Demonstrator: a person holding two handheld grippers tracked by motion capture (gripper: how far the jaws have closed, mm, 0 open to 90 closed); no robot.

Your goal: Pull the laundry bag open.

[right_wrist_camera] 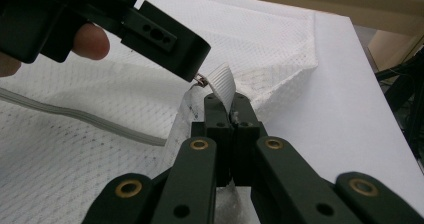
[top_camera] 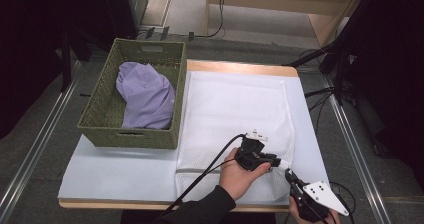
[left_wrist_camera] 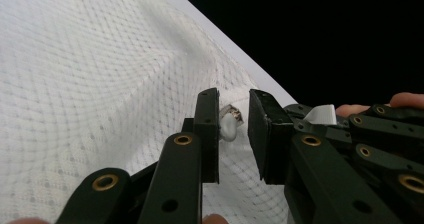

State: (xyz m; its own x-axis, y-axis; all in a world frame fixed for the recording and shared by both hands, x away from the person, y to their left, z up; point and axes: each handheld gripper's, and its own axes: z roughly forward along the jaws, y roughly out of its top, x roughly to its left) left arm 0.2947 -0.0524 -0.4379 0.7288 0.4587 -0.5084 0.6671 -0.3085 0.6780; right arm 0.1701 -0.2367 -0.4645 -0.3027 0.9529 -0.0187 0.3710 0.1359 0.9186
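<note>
A white mesh laundry bag [top_camera: 235, 109] lies flat on the table. My right gripper [top_camera: 289, 175] is at its near right corner, shut on the bag's edge [right_wrist_camera: 226, 101] just below a white ribbed tab [right_wrist_camera: 222, 81]. My left gripper [top_camera: 280, 162] comes in from the left, held in a hand. In the left gripper view its jaws [left_wrist_camera: 234, 104] stand a little apart, with the small zipper pull [left_wrist_camera: 230, 125] between them, against the left pad and clear of the right one. The mesh [left_wrist_camera: 100, 84] is lifted into a ridge at that corner.
A green woven basket [top_camera: 130, 136] stands at the table's left, holding a crumpled lilac garment [top_camera: 147, 96]. The bag's zipper line [right_wrist_camera: 75, 114] runs left from the held corner. Bare pale tabletop [top_camera: 125, 174] lies in front of the basket. Cables trail on the floor at right.
</note>
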